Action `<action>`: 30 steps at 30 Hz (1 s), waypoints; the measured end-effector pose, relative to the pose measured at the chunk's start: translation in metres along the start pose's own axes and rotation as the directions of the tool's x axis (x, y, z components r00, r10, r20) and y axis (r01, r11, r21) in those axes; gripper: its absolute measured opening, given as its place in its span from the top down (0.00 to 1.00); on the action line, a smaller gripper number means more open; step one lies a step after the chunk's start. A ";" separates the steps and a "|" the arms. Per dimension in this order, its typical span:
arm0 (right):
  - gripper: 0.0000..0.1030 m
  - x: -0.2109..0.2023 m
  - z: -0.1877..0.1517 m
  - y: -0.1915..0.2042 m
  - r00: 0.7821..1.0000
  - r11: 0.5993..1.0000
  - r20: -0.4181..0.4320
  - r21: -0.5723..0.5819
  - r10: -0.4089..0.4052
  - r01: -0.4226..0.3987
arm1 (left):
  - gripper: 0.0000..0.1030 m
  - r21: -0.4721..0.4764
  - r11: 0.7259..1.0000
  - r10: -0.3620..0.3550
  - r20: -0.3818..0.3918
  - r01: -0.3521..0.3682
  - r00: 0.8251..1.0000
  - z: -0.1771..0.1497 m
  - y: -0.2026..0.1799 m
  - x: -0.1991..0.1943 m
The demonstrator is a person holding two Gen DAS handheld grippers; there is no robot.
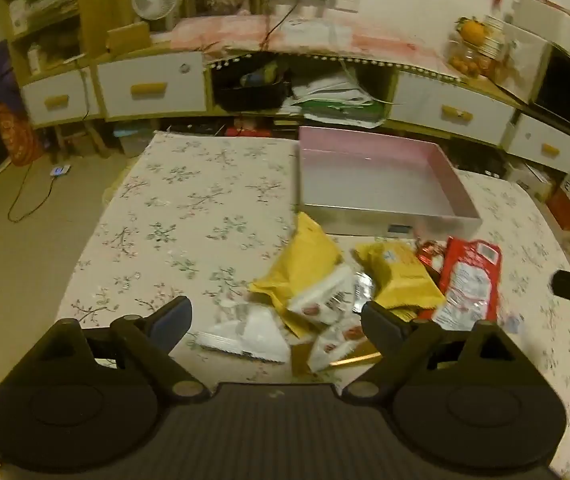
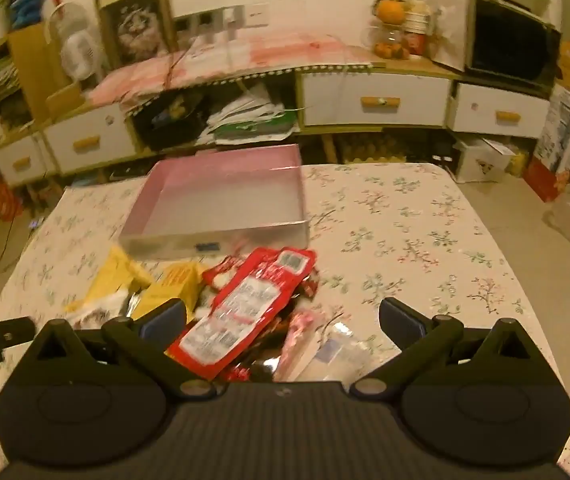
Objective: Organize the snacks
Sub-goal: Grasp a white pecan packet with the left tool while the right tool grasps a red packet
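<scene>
A heap of snack packets lies on the floral tablecloth [image 1: 189, 216] in front of a shallow pink box [image 1: 369, 176] with nothing in it. In the left wrist view the heap holds yellow bags [image 1: 305, 264], small white packets [image 1: 321, 300] and a red packet [image 1: 469, 280]. My left gripper [image 1: 277, 320] hovers open over the white packets, touching none. In the right wrist view my right gripper [image 2: 281, 320] stands wide open above the long red packet [image 2: 241, 312], with a pink-and-white wrapper [image 2: 301, 332] and a clear packet [image 2: 337, 348] beside it. The pink box [image 2: 221, 200] lies beyond.
Behind the table runs a low cabinet with white drawers [image 1: 153, 88] and an open shelf stuffed with papers [image 1: 333, 100]. Oranges in a jar [image 2: 391, 36] stand on top. Bare tablecloth [image 2: 405, 224] stretches right of the heap. A cable [image 1: 33, 200] lies on the floor at left.
</scene>
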State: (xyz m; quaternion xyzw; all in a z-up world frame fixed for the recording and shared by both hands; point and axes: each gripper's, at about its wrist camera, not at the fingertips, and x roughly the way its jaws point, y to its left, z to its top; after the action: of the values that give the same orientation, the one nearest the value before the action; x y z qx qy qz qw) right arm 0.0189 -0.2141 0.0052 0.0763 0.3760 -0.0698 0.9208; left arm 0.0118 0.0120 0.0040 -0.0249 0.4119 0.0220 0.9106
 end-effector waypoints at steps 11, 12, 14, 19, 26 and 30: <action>0.05 0.025 0.017 -0.030 0.986 0.974 -0.100 0.194 0.136 -0.115 | 0.25 -0.005 0.999 -0.036 -0.104 0.036 0.994 0.015 -0.004 0.028; 0.08 0.027 0.018 -0.031 0.985 0.973 -0.102 0.199 0.142 -0.120 | 0.27 0.000 0.999 -0.040 -0.101 0.040 0.994 0.016 -0.006 0.032; 0.13 0.034 0.019 -0.031 0.978 0.964 -0.124 0.231 0.166 -0.135 | 0.30 -0.020 0.998 -0.067 -0.123 0.065 0.990 0.019 -0.007 0.039; 0.20 0.054 0.019 -0.026 0.965 0.957 -0.176 0.251 0.193 -0.145 | 0.35 -0.115 0.988 -0.126 -0.253 0.099 0.959 0.021 -0.007 0.063; 0.30 0.072 0.022 -0.019 0.960 0.954 -0.182 0.251 0.214 -0.165 | 0.35 -0.145 0.983 -0.150 -0.284 0.112 0.947 0.013 -0.021 0.080; 0.35 0.086 0.017 -0.009 0.950 0.957 -0.217 0.233 0.223 -0.171 | 0.35 -0.136 0.986 -0.129 -0.289 0.093 0.949 0.009 -0.025 0.092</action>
State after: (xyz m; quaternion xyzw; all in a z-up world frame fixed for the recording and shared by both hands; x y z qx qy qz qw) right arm 0.0896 -0.2318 -0.0445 0.2187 0.4657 -0.0068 0.8574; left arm 0.0813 -0.0104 -0.0585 -0.1062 0.5396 -0.0083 0.8352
